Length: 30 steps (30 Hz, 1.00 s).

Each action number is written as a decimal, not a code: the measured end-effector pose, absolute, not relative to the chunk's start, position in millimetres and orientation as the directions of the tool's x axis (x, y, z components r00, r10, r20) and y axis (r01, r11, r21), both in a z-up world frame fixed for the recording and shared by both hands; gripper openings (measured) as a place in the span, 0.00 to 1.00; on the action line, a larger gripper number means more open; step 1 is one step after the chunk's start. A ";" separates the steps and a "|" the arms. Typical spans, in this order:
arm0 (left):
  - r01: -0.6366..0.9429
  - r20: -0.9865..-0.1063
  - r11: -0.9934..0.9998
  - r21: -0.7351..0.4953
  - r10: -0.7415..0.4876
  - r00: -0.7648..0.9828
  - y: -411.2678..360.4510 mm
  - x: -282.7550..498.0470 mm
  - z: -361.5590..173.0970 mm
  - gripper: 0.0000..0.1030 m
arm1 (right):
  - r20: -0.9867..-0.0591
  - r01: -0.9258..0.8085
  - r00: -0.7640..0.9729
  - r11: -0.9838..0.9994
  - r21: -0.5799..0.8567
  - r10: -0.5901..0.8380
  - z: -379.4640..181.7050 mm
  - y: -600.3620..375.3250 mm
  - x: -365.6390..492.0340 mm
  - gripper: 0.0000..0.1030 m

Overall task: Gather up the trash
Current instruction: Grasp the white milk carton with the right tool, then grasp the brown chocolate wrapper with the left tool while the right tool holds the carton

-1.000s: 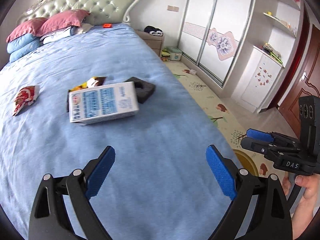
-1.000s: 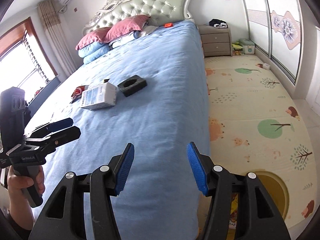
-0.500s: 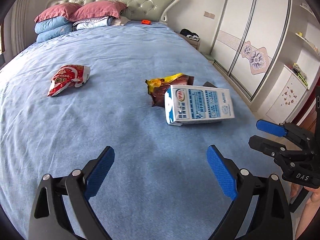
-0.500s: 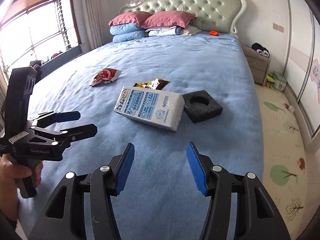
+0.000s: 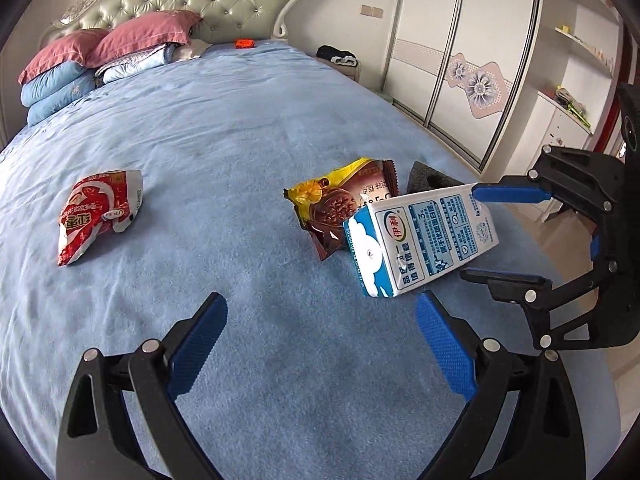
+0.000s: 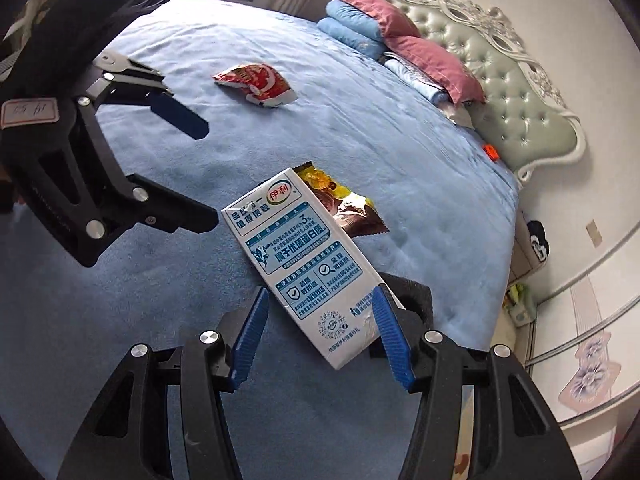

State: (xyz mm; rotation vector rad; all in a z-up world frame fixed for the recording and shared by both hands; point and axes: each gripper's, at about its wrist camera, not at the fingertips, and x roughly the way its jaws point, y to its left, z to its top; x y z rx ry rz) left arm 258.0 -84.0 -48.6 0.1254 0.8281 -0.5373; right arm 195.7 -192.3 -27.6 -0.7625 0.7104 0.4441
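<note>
A white and blue milk carton [image 5: 424, 240] [image 6: 304, 264] lies on the blue bed [image 5: 240, 140]. My right gripper [image 6: 320, 296] [image 5: 470, 234] straddles its near end, jaws opening; one pad touches the carton's side and a gap shows at the other pad. Behind the carton lie a brown and yellow snack wrapper [image 5: 340, 200] [image 6: 344, 200] and a black foam block [image 5: 428, 176] [image 6: 412, 292], partly hidden. A red snack bag [image 5: 96, 212] [image 6: 256, 80] lies apart to the left. My left gripper [image 5: 320, 300] [image 6: 210, 172] hangs open and empty over the bedspread, left of the carton.
Pink and blue pillows [image 5: 100, 60] are stacked by the tufted headboard [image 5: 208, 0], with a small orange object [image 5: 244, 43] near them. A nightstand [image 5: 338, 58] and sliding wardrobe doors [image 5: 460, 60] stand beyond the bed's right edge.
My right gripper has rolled and come in over the bed until its fingers straddle the carton's end. The left gripper has drifted nearer the trash, still open.
</note>
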 end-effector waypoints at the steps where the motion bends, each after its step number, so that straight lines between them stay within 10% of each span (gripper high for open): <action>1: 0.511 -0.735 0.854 -0.100 -0.410 0.540 -85.8 260.4 -50.5 0.92 | -0.726 -0.618 0.679 0.621 -0.481 0.114 -27.4 -190.1 196.7 0.59; 6: 0.547 -0.751 0.833 -0.082 -0.412 0.516 -92.6 261.6 -57.6 0.92 | -0.762 -0.681 0.644 0.505 -0.530 0.067 -29.4 -178.7 212.6 0.71; 16: 0.553 -0.754 0.828 -0.095 -0.422 0.503 -94.7 266.2 -58.6 0.92 | -0.801 -0.715 0.597 0.488 -0.501 0.053 -39.8 -167.1 231.4 0.57; 30: 0.522 -0.756 0.846 -0.110 -0.412 0.509 -111.0 285.4 -57.8 0.92 | -0.799 -0.615 0.529 0.778 -0.127 0.288 3.7 -246.9 228.0 0.53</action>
